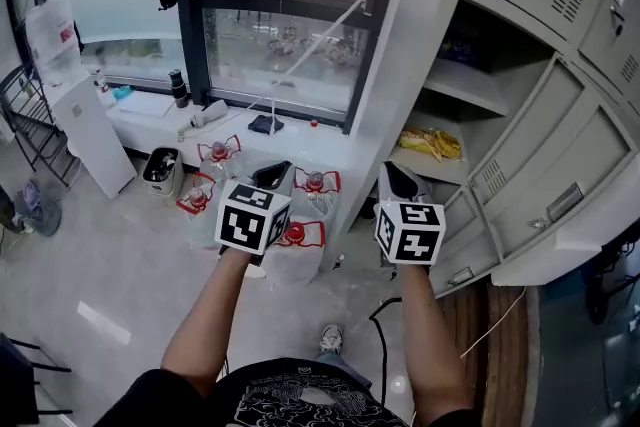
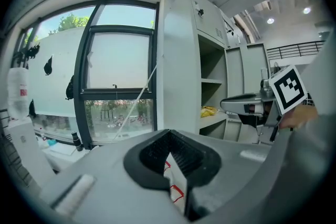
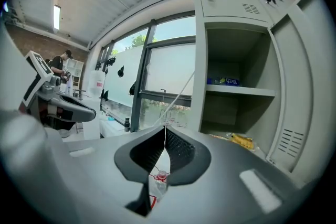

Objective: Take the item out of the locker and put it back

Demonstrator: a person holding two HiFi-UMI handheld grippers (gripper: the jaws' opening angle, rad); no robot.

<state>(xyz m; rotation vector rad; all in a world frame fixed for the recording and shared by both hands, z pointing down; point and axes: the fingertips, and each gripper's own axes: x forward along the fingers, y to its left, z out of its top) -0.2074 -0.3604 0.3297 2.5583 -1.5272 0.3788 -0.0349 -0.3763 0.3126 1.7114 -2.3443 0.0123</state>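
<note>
- Our left gripper (image 2: 169, 132) and right gripper (image 3: 165, 128) both hold their ribbed black jaws closed on nothing.
- The item, a crinkled yellow packet (image 3: 242, 140), lies on the grey metal locker's (image 3: 239, 2) lower shelf, at three o'clock from the right jaws.
- The right gripper view alone shows a blue pack (image 3: 226, 81) clearly; we cannot read its print.

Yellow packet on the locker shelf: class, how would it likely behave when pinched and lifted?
The yellow packet looks crumpled and lies flat, so it is probably a soft wrapper that would sag and crinkle. It seems thin, so likely light. Flat on the shelf, it should slide rather than roll or tip.
</note>
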